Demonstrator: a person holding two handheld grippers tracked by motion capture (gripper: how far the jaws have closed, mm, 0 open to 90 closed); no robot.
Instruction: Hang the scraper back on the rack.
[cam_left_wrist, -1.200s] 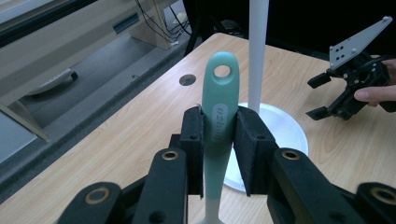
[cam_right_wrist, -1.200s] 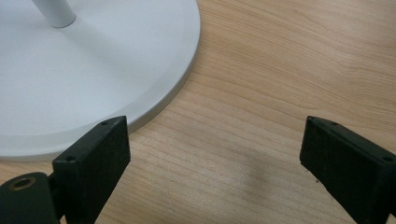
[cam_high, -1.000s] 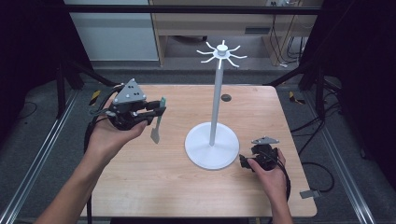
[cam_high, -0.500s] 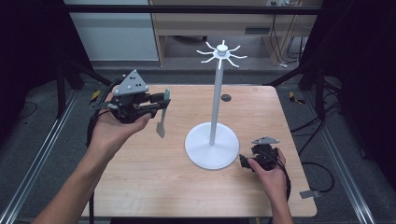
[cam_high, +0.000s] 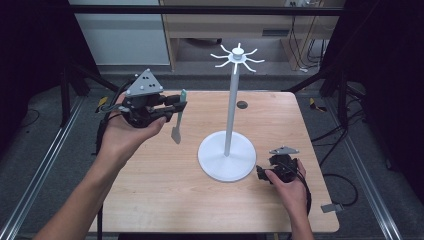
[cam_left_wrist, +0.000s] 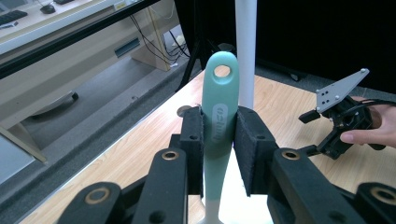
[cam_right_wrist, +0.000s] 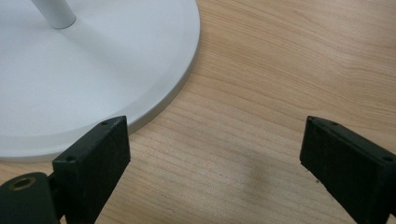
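A mint-green utensil hangs blade-down from my left gripper, which is shut on its handle above the table's left half. In the left gripper view the handle, with a hanging hole at its top, is pinched between the two black pads. A white rack stand with a round base and hook arms at its top stands mid-table. My right gripper rests low on the table by the base's right edge, open; in the right gripper view its fingertips are wide apart over bare wood beside the base.
The wooden table has a small dark hole near its far edge. Metal rails run along both sides on the floor. A desk and cables stand beyond the far edge.
My left gripper has lifted and moved right toward the stand with the utensil. The right gripper has stayed put.
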